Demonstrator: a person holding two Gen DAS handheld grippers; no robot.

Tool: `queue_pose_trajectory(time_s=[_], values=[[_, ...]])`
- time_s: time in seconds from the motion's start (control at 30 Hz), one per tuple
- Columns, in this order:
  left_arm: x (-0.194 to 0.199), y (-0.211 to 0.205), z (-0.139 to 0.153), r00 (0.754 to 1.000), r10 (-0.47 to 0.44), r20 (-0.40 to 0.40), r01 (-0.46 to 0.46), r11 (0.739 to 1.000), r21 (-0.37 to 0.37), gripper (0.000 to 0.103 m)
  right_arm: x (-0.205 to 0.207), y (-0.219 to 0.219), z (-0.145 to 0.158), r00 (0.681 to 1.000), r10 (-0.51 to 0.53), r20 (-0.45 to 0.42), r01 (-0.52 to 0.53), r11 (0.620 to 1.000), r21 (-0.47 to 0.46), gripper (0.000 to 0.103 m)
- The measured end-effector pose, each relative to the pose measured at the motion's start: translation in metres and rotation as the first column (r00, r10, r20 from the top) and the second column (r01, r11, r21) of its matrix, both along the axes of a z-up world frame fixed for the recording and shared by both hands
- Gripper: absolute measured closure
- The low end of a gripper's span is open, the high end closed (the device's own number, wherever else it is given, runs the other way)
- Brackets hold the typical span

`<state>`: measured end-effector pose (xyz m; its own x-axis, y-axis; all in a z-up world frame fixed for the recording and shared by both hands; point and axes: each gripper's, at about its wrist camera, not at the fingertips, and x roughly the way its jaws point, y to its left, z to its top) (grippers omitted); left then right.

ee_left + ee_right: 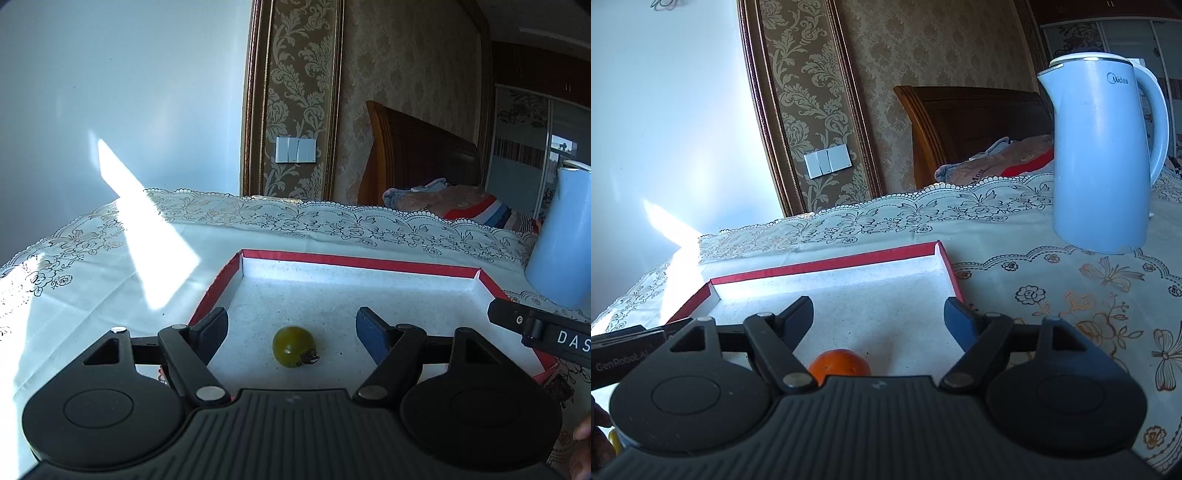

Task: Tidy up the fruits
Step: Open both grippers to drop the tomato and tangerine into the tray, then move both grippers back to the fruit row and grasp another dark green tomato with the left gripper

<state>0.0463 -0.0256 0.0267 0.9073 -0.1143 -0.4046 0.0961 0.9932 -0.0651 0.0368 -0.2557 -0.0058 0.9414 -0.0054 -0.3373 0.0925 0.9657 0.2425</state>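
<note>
One shallow red-rimmed tray [354, 261] lay on the lace tablecloth [92, 258], a blue kettle [1104, 155] at its far right. Inside it, a green tomato [294, 346] rested between the left gripper's [291, 328] spread jaws; an orange fruit [839, 366] sat near the right gripper [879, 319], also apart.

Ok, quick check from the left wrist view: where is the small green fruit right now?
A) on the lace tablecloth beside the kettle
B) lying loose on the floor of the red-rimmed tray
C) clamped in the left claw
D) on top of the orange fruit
B: the green fruit lies on the white floor of the red-rimmed tray, between the fingers of the open left claw and touching neither.
</note>
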Motion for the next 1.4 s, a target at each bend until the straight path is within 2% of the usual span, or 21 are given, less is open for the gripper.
queue_pose_trajectory(time_s=[0.13,0.37,0.53,0.63,0.73,0.83,0.9,1.03,1.13,1.3,1.4], values=[[-0.022,0.02,0.003,0.999,0.004,0.04,-0.004,1.0,0.005,0.024,-0.002,0.0,0.0,1.0,-0.004,0.005,0.004,1.0,0.002,0.024],[-0.05,0.051,-0.011,1.0,0.012,0.026,-0.011,1.0,-0.002,0.024,-0.01,-0.003,-0.002,0.999,-0.031,0.019,0.03,0.999,0.013,0.024],[-0.058,0.066,-0.02,0.999,0.034,0.024,-0.033,0.999,-0.038,0.024,-0.029,-0.005,-0.004,0.996,-0.072,0.061,0.072,0.997,0.0,0.024],[-0.058,0.074,-0.023,1.0,0.024,0.018,-0.023,0.996,-0.09,0.018,-0.047,-0.006,-0.004,0.99,-0.097,0.106,0.099,0.995,-0.012,0.015],[-0.056,0.084,-0.025,0.999,0.035,-0.003,-0.035,0.989,-0.142,0.016,-0.066,-0.009,-0.001,0.986,-0.096,0.137,0.098,0.995,-0.008,0.014],[-0.054,0.09,-0.028,0.999,0.034,-0.029,-0.038,0.984,-0.173,0.016,-0.083,-0.011,-0.001,0.987,-0.099,0.13,0.103,0.995,-0.021,0.007],[-0.056,0.09,-0.028,0.999,0.027,-0.026,-0.031,0.984,-0.174,0.016,-0.092,-0.013,-0.004,0.989,-0.095,0.114,0.099,0.995,-0.024,0.007],[-0.063,0.088,-0.026,1.0,0.008,-0.011,-0.009,0.987,-0.16,0.016,-0.104,-0.027,-0.013,0.988,-0.115,0.101,0.109,0.992,0.055,0.002],[-0.075,0.085,-0.025,1.0,-0.008,-0.002,0.007,0.993,-0.117,0.016,-0.098,-0.038,-0.018,0.99,-0.124,0.06,0.117,0.986,0.117,0.001],[-0.1,0.083,-0.024,1.0,-0.014,0.021,0.014,0.999,-0.039,0.016,-0.096,-0.037,-0.022,0.992,-0.119,0.05,0.113,0.986,0.119,0.001],[-0.11,0.079,-0.025,1.0,-0.01,0.007,0.01,0.999,0.037,0.016,-0.095,-0.037,-0.022,0.992,-0.119,0.046,0.113,0.987,0.117,0.0]])
